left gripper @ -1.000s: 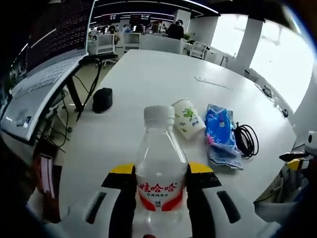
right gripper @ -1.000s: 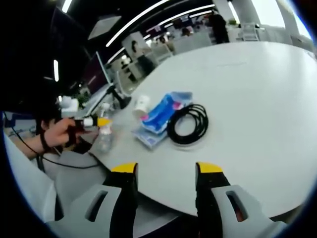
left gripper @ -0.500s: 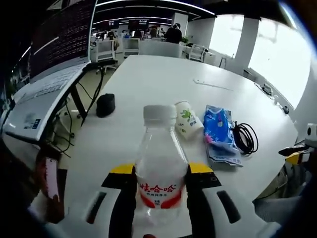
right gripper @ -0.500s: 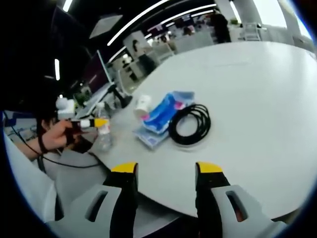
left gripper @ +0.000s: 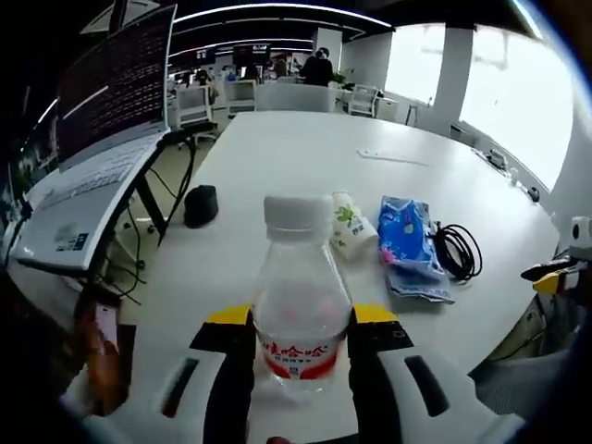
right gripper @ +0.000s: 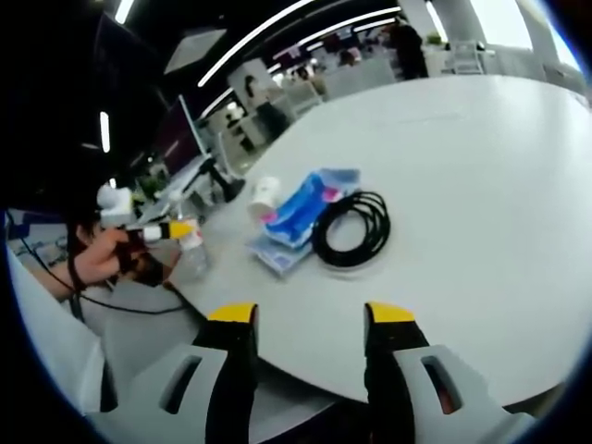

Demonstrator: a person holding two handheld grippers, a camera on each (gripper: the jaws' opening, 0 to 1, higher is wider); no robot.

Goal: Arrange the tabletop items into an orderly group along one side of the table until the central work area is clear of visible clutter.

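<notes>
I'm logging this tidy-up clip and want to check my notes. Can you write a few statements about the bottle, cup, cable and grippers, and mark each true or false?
1. The left gripper is shut on the water bottle. True.
2. The paper cup stands upright. False: it lies on its side.
3. The black cable is coiled beside the blue packet. True.
4. The right gripper holds the cable. False: its jaws are open and empty.

Daylight floods in from the tall windows (left gripper: 481,92), blown out to white, and I see it glaring off the broad white oval counter (left gripper: 277,157). Long ceiling strip lights (right gripper: 277,28) streak overhead. Fisheye bending curves the edges; the far office looks soft, possibly out of focus.
</notes>
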